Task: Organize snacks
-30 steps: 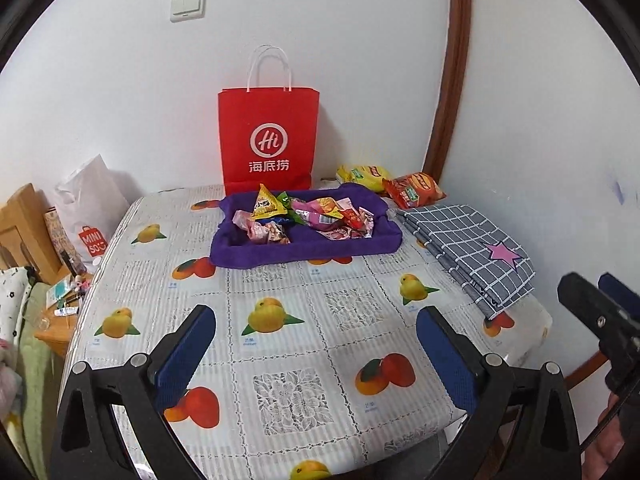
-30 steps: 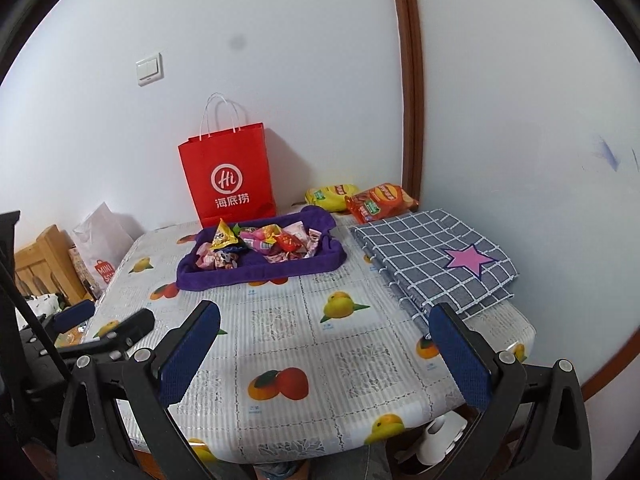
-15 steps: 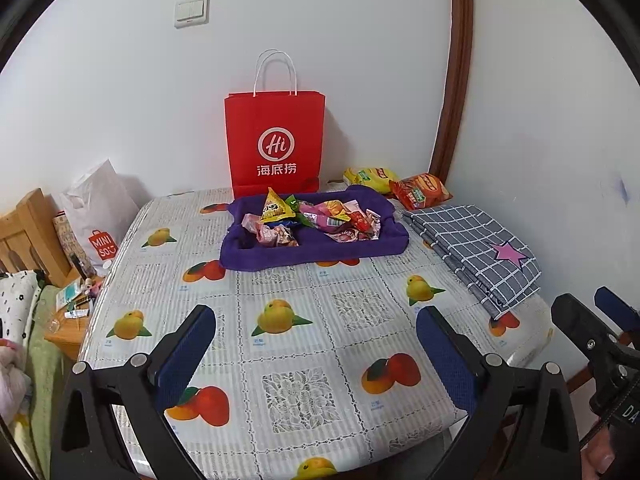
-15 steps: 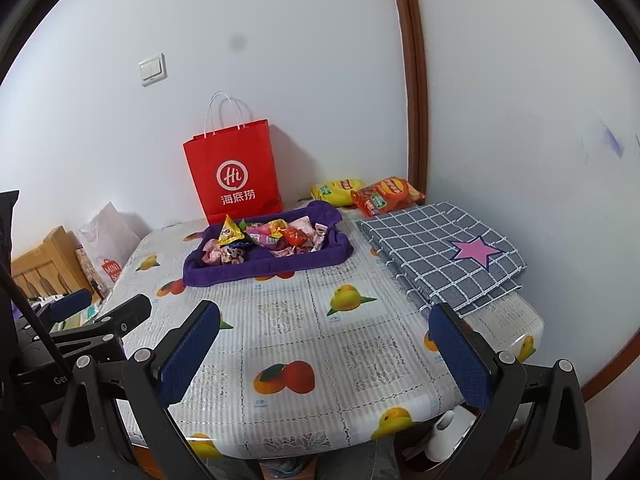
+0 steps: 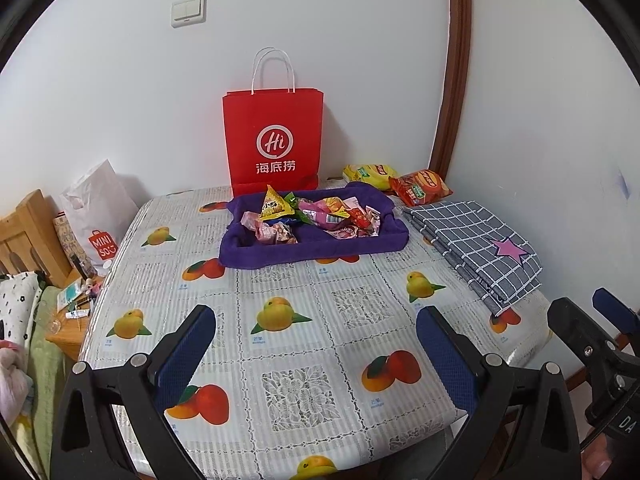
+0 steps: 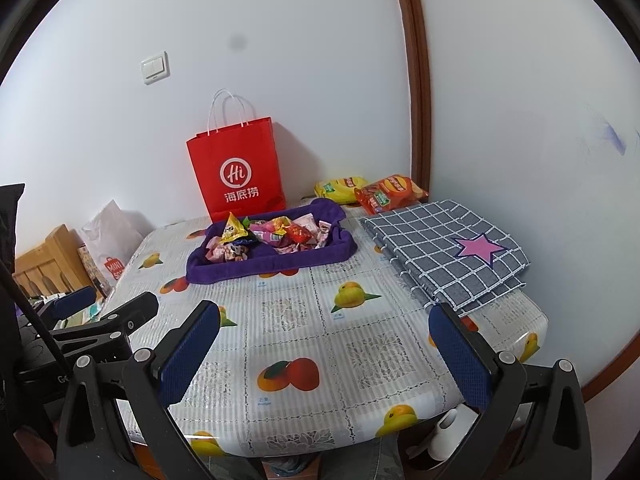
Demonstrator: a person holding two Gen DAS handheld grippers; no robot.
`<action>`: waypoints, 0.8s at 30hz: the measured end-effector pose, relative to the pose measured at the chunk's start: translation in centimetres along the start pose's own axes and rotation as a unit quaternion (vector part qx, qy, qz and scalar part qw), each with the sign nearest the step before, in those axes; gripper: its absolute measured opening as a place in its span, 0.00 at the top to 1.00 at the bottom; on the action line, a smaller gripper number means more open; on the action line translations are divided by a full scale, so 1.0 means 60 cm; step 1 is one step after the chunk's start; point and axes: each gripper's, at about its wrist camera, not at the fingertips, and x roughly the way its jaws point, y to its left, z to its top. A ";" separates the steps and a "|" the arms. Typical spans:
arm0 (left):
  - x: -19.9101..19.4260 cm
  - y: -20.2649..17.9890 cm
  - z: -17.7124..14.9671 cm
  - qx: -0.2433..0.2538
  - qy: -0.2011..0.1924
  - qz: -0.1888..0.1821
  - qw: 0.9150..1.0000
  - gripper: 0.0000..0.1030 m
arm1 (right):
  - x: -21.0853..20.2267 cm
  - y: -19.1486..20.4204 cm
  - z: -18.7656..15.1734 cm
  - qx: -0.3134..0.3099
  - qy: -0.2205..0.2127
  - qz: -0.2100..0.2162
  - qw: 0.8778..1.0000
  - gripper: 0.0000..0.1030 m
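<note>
A purple cloth tray (image 5: pixel 312 252) (image 6: pixel 276 264) lies at the far middle of the table, filled with several small snack packets (image 5: pixel 312 216) (image 6: pixel 272 236). A yellow chip bag (image 5: pixel 370 172) (image 6: pixel 340 188) and an orange chip bag (image 5: pixel 422 188) (image 6: pixel 390 194) lie behind it near the wall. A red paper bag (image 5: pixel 274 140) (image 6: pixel 238 172) stands upright at the wall. My left gripper (image 5: pixel 316 354) is open and empty over the table's near edge. My right gripper (image 6: pixel 324 354) is open and empty, to the right of the left one.
A folded grey checked cloth with a pink star (image 5: pixel 480 244) (image 6: pixel 448 256) lies on the table's right side. The table (image 5: pixel 304 320) has a fruit-print cover. A white shopping bag (image 5: pixel 100 216) and a cluttered wooden stand (image 5: pixel 68 312) are off its left edge.
Both grippers have drawn back and up a little from the table, so the tray and bags sit farther off in both views. Both stay open and empty.
</note>
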 end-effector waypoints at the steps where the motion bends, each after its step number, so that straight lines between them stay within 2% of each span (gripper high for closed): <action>1: 0.000 -0.001 0.000 0.001 0.000 0.000 1.000 0.02 | 0.000 0.000 0.000 0.001 0.000 0.000 1.000 0.00; 24: 0.001 0.006 0.000 0.003 0.004 0.002 1.000 0.02 | 0.004 0.003 0.003 0.005 0.004 0.006 1.000 0.00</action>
